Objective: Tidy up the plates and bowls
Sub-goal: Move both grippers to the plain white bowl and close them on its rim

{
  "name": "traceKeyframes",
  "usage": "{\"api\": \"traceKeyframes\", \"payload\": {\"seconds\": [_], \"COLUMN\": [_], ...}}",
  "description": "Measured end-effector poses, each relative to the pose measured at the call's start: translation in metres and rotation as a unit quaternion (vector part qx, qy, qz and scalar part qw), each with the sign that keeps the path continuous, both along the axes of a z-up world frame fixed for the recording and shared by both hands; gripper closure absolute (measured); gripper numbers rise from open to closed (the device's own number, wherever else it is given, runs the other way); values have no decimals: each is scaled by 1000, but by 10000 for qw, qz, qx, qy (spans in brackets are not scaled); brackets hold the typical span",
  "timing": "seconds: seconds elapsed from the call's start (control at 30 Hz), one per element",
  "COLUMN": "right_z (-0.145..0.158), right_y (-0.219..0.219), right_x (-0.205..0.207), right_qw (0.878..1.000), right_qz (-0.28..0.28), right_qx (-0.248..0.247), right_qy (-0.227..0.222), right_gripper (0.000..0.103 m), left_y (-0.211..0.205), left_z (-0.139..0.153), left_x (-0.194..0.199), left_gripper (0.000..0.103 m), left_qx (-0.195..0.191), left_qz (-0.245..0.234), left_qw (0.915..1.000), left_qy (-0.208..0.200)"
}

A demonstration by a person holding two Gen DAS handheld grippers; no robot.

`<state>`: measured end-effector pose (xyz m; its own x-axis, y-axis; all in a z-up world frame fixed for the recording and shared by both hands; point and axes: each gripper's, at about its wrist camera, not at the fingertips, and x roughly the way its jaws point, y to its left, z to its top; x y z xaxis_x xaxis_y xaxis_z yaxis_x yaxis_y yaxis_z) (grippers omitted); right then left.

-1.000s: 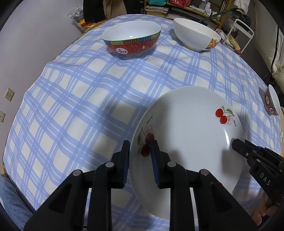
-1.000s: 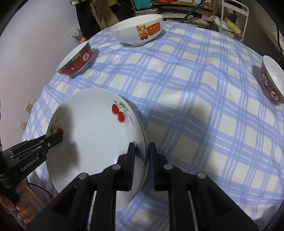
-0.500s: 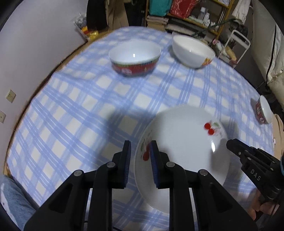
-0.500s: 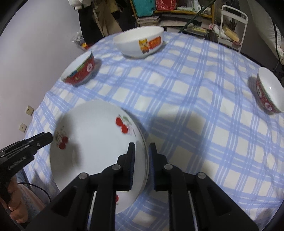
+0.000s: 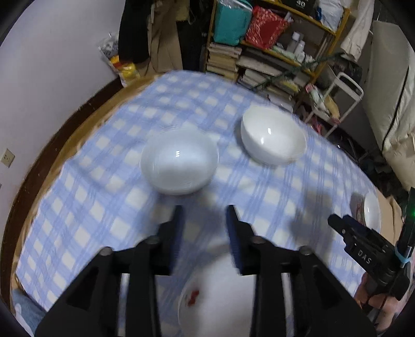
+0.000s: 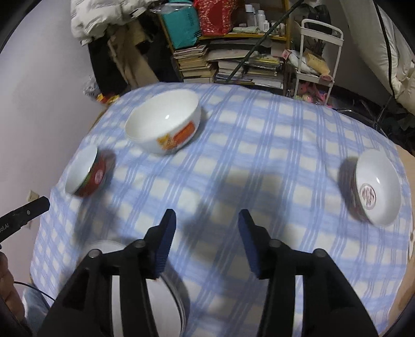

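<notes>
This is a lived-in home, a dining corner doubling as storage. A round table (image 6: 259,160) wears a blue-and-white checked cloth, with household bowls (image 6: 163,121) set out on it. Past the table at twelve o'clock stands a yellow metal shelf (image 5: 298,57) crammed with stacked books (image 6: 197,64), small bottles, and a teal bag (image 5: 228,23) beside a red one (image 5: 264,28). At eleven o'clock coats (image 5: 147,33) hang against a plain pale wall (image 5: 52,51), with a snack packet (image 5: 122,64) on the floor below. A white wire trolley (image 6: 319,51) sits at one o'clock, and cream padded bedding (image 5: 389,90) is piled at two o'clock.
</notes>
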<state>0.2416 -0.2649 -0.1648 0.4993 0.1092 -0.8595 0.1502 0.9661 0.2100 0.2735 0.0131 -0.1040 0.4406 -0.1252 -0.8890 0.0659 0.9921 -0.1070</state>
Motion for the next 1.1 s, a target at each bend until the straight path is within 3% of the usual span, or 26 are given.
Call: {"api": "traceKeyframes", "payload": {"seconds": [0.07,0.17,0.3,0.33,0.47,0.6,0.7,0.87,1.07,1.1], "right_z": [2,9,15,16,15,6,-5,-17,-28,-29], "right_y": [-7,-18,-25,-25,-24,-23,-24,-28,-22,-21], "right_x": [14,35,59,65,88,109,127,139,160,162], "right_qw": [10000,9993,9988,9989,9992,9997,9997,9980,9974,9973], "right_qz": [-46,-345,-317,-294,-148,-123,25,-43,-170,-168], "right_qx": [48,76,265,262,122,61,203,580,551,550], "right_qy": [21,-85,-255,-272,-337,-211,126,266,428,454], "right_gripper": [45,28,4,2,1,1,1,1,2,10], "left_y": [-5,-14,-19,-20,-22,-27,-37,-53,-71,-74], "left_z": [3,3,0,-2,-10,-22,-32,-43,-60,-63], "left_x": [14,40,72,82,110,137,150,165,178,179], "left_gripper": [57,53,27,23,16,16,16,16,17,23], "left_qx": [69,203,162,167,148,-159,-56,-95,380,453], "left_qz": [26,2,60,118,213,99,10,-252,-462,-491], "left_qw": [9999,9996,9997,9997,9997,9995,9995,9990,9969,9964], "left_qy": [-119,-186,-163,-140,49,273,319,364,509,522]}}
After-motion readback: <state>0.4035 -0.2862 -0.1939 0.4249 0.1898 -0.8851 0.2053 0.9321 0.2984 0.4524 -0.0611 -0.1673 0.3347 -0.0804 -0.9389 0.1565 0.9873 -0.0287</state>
